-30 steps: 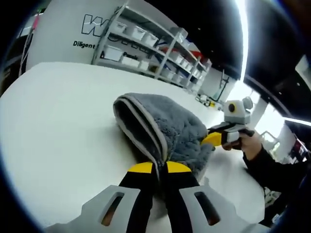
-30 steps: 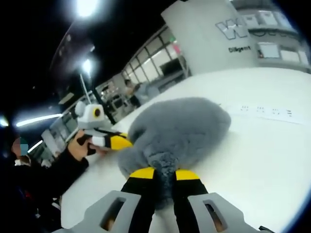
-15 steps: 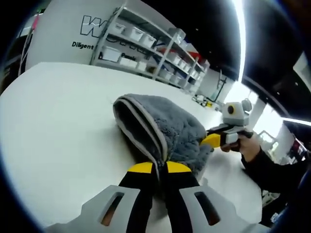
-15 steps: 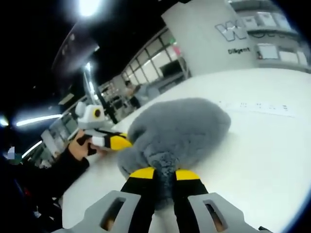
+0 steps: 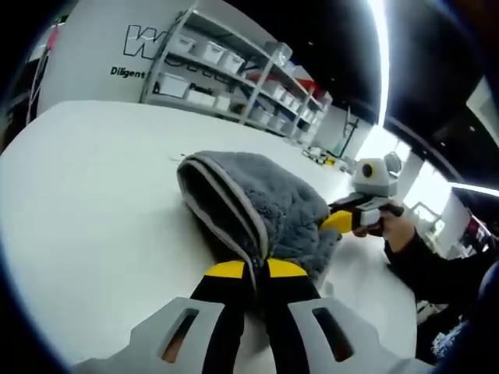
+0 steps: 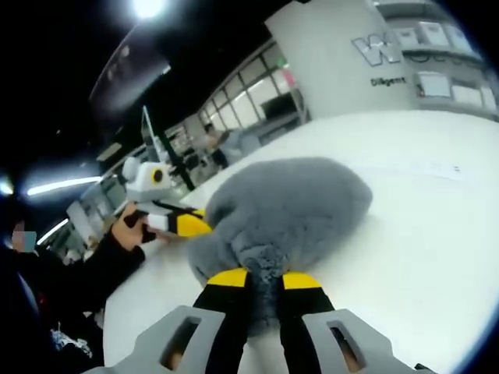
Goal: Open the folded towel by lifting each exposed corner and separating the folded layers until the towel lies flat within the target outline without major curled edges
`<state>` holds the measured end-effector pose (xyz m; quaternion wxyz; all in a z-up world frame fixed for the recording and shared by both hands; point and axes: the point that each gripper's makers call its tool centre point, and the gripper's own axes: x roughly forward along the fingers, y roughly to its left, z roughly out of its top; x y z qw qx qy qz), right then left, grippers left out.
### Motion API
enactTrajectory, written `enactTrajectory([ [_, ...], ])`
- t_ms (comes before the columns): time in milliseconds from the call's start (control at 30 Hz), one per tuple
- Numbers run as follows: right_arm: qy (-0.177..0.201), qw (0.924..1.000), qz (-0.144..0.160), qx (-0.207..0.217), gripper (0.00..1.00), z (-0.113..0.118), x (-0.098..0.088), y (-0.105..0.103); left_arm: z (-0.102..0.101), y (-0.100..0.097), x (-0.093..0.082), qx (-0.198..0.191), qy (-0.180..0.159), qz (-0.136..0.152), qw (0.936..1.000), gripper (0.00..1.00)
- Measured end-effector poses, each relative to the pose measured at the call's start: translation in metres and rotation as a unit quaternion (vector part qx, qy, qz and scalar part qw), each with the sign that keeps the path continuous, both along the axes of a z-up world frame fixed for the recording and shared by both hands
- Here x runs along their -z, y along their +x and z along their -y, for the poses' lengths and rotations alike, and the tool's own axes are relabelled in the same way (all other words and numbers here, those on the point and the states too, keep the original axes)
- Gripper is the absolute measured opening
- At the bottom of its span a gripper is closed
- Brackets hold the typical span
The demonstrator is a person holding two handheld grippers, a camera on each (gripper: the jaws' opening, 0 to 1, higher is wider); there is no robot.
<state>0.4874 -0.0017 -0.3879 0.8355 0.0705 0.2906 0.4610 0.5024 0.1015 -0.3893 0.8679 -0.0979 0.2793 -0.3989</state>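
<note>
Towel (image 5: 269, 206) is bunched in a grey fluffy mound on the white table (image 5: 93, 195), well short of flat. No target outline visible from here, only a faint line of marks on the table beyond the towel in the right gripper view, too small to read.

My left gripper (image 5: 256, 269): yellow tips pinched together on the towel's hemmed edge, where the pale binding runs down into the jaws. That's why the near fold stands up as an open pocket, since I'm holding the layers by the hem and the rest sags away from it.

My right gripper (image 6: 264, 278): also closed on the towel (image 6: 284, 210), biting into the fluffy pile at the side nearest its camera. Can't tell if it has a true corner or just a wad of layers, as the pile hides the hem there.

Each gripper shows in the other's view, at opposite ends of the mound: right one (image 5: 343, 221) w/ a hand (image 5: 390, 228) behind it, left one (image 6: 187, 226) likewise. So the grips are on opposing ends, a sensible setup for pulling the folds apart.

Judgement: mid-unfold, early. Next move prob needs ends drawn away from each other w/ a little lift so layers peel, not drag. Risk: if either grip holds multiple layers, the fold just travels as a lump.

Shelving (image 5: 234, 70) stands behind the towel, irrelevant.
</note>
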Motion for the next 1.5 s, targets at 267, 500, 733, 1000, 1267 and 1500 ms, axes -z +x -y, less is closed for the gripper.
enactTrajectory([
  [267,-0.006,0.9999,0.008,-0.013,0.09,0.003,0.0,-0.006,0.001,-0.017,-0.002,0.016,0.021,0.015,0.9995,0.06],
  [500,0.005,0.9998,0.012,-0.015,0.09,0.003,0.001,-0.01,-0.001,-0.026,-0.001,0.023,0.022,0.02,0.9993,0.06],
  [733,0.007,0.9997,0.01,-0.02,0.09,0.002,0.0,-0.014,-0.001,-0.028,-0.003,0.024,0.02,0.019,0.9993,0.06],
  [1000,-0.001,0.9996,0.016,-0.025,0.09,0.004,-0.001,-0.023,0.002,-0.035,-0.003,0.032,0.026,0.02,0.9989,0.06],
  [1267,0.003,0.9995,0.016,-0.028,0.09,0.005,0.0,-0.033,0.001,-0.044,-0.002,0.036,0.019,0.018,0.999,0.06],
  [1500,0.003,0.9993,0.024,-0.029,0.1,0.004,0.0,-0.039,0.0,-0.047,-0.002,0.038,0.016,0.022,0.9989,0.06],
])
